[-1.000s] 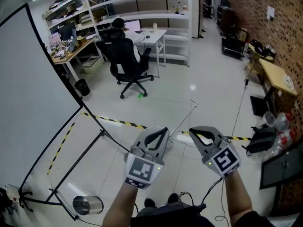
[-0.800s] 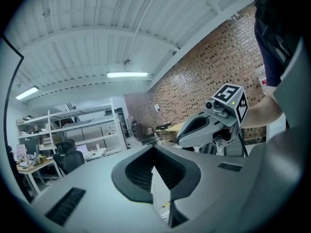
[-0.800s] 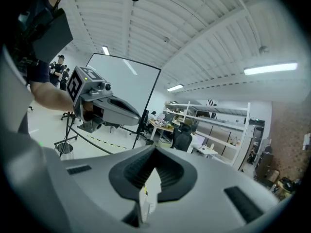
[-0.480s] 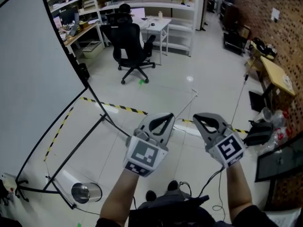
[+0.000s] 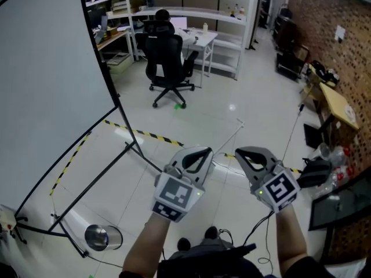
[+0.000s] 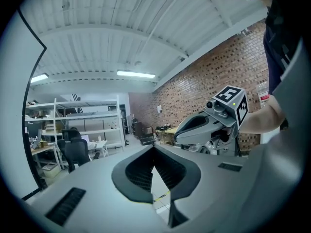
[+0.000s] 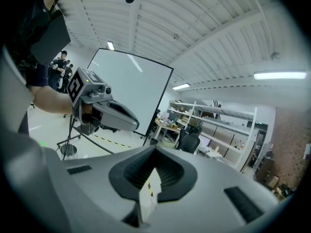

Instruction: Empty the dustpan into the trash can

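From your head you hold the left gripper (image 5: 204, 152) and right gripper (image 5: 239, 154) over the floor. The dustpan's thin handle (image 5: 231, 134) stands just beyond them, and the metal trash can (image 5: 98, 236) is low at your left, beside the screen stand's leg (image 5: 95, 187). In the left gripper view the jaws are together and empty. The right gripper view shows the same.

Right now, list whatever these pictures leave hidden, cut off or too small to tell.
- Dustpan: shows in no view.
- Metal can, head view: too small to tell what is in it.
- Desk by the brick wall, head view: things on it too small to name.
- Black panel, head view: cut off by the right edge.
- Floor near the person, claw views: covered by the left claw and right claw's own bodies.
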Demonstrator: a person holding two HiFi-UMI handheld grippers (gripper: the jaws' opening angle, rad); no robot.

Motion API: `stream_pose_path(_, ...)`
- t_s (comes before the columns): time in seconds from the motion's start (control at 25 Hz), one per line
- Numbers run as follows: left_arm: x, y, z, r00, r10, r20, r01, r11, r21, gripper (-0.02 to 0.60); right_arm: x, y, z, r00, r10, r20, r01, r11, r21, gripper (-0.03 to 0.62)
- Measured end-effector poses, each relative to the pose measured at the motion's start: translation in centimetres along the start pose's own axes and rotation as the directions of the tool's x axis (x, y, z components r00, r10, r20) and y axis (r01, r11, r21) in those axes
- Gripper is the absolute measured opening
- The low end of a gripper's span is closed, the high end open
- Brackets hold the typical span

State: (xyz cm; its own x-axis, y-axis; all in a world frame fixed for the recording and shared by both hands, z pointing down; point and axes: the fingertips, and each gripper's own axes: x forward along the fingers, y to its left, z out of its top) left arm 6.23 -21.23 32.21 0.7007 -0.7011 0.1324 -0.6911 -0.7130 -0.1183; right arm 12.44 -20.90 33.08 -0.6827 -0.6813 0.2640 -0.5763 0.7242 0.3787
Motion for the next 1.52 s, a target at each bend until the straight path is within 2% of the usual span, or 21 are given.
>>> stream_pose_path(0.28,-1.0,-1.1,0.2,0.998,-0.041,0.04,0.041,0.999,0.0,-0.002,-1.5,1.4,-0.3,0.998,-0.035,-0.042,0.034,0.999,-0.006,0.006)
stream_pose_path(0.64,-1.1,-3.4,0.5,0.989,-0.12,0.087,0.124,0.991,-0.039,-0.002,-4.8,2.3,-1.7,0.987,-0.099,-0.127,0.101,0.995,0.012,0.006)
stream_pose_path(1.0,0.9,-8.2,0.3,0.959,-0.264,0.106,0.273,0.958,-0.088,-0.002,-9.3,1.8,-3.4,0.97,-0.185,-0.158,0.196,0.979,0.055,0.006)
stream_pose_path(1.32,3.3,-11.7,2.2,0.955,-0.287,0.081,0.289,0.957,-0.022,-0.002,-13.8,0.1,-4.7,0.96,-0.242,-0.14,0.255,0.964,0.082,0.006)
stream_pose_path(1.52,5.5,-14.9,3.7,0.961,-0.249,0.121,0.256,0.966,-0.046,-0.002,-18.1,-1.0,-6.7,0.955,-0.269,-0.127,0.284,0.952,0.117,0.006)
